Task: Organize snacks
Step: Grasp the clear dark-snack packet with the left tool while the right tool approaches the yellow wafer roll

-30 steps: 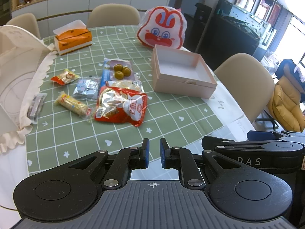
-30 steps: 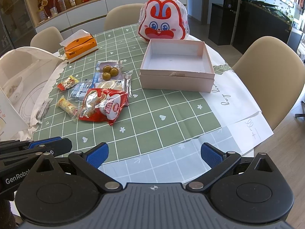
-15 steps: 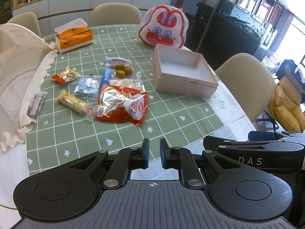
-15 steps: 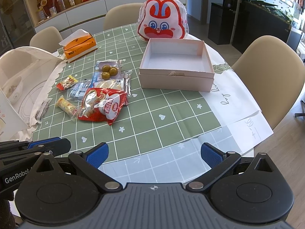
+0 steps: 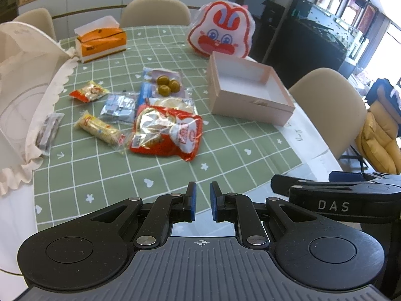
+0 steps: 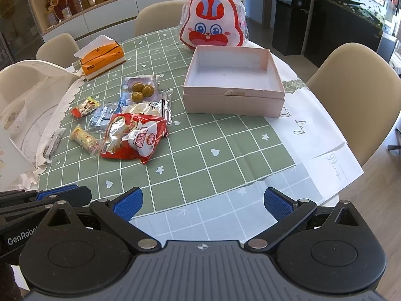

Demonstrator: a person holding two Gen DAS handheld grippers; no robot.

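Several snack packets lie in a cluster on the green checked cloth: a big red bag (image 5: 166,134) (image 6: 134,138), a yellow roll (image 5: 100,128) (image 6: 84,138), a small red packet (image 5: 89,92), a blue-silver packet (image 5: 117,105), and a pack with three green balls (image 5: 167,85) (image 6: 141,90). An empty pink box (image 5: 248,101) (image 6: 233,102) stands to their right. My left gripper (image 5: 201,202) is nearly shut and empty, above the table's near edge. My right gripper (image 6: 201,202) is open and empty, also near the front edge.
A rabbit-face bag (image 6: 213,28) stands behind the box. An orange tissue box (image 6: 101,59) sits at the back left. A white lace-edged cover (image 5: 22,80) lies at the left, with a dark packet (image 5: 47,131) by its edge. Chairs surround the table.
Both views have shifted slightly closer to the table. The left jaws stay nearly shut and the right jaws stay open. No snack has moved.
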